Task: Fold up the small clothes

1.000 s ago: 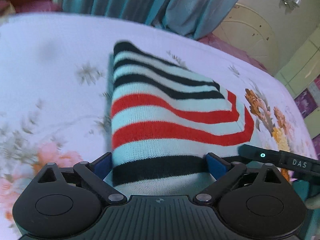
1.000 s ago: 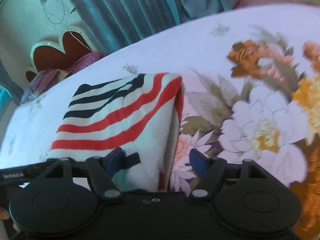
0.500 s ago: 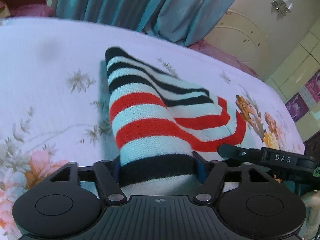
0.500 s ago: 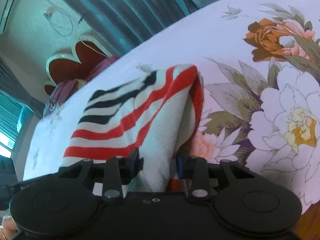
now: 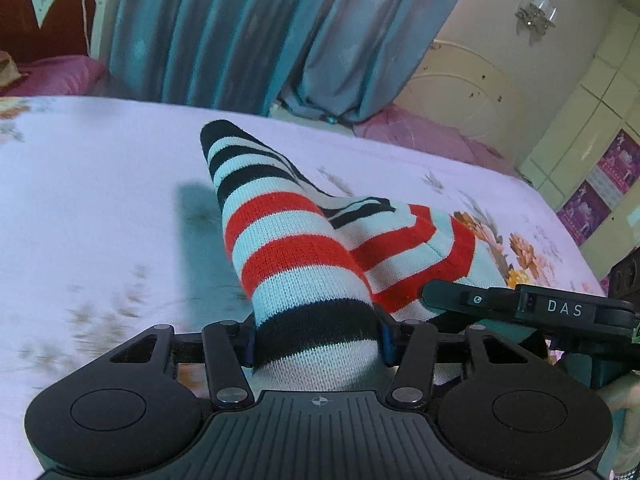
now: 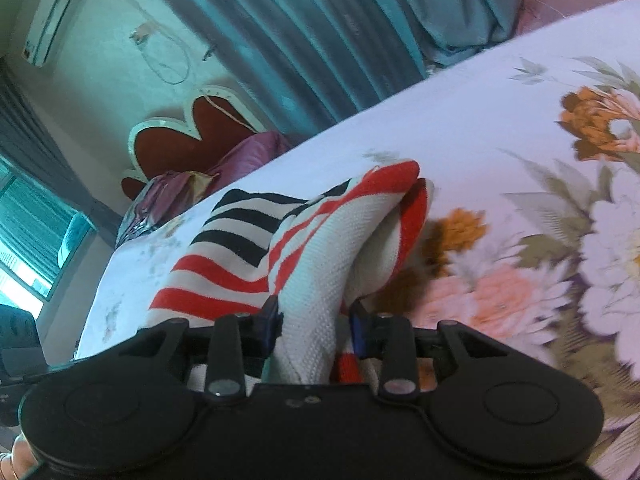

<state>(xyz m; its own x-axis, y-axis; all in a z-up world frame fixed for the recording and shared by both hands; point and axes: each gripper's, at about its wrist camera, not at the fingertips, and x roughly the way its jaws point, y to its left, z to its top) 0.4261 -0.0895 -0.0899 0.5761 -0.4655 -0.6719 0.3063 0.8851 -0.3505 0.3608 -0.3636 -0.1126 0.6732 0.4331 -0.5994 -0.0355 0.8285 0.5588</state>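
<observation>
Since a second ago both grippers have gone from spread to clamped, and the striped knit garment's near edge has risen off the bed. Beneath it lies the wide pale floral bedsheet (image 5: 100, 216), with teal curtains (image 5: 224, 32) hanging behind. The red, black and pale-blue striped knitted garment (image 5: 296, 248) lies across the sheet, its far end resting there, its near end bunched and lifted. The left gripper (image 5: 316, 340) pinches a black-striped fold; the right gripper (image 6: 314, 324) squeezes the whitish inner side.
</observation>
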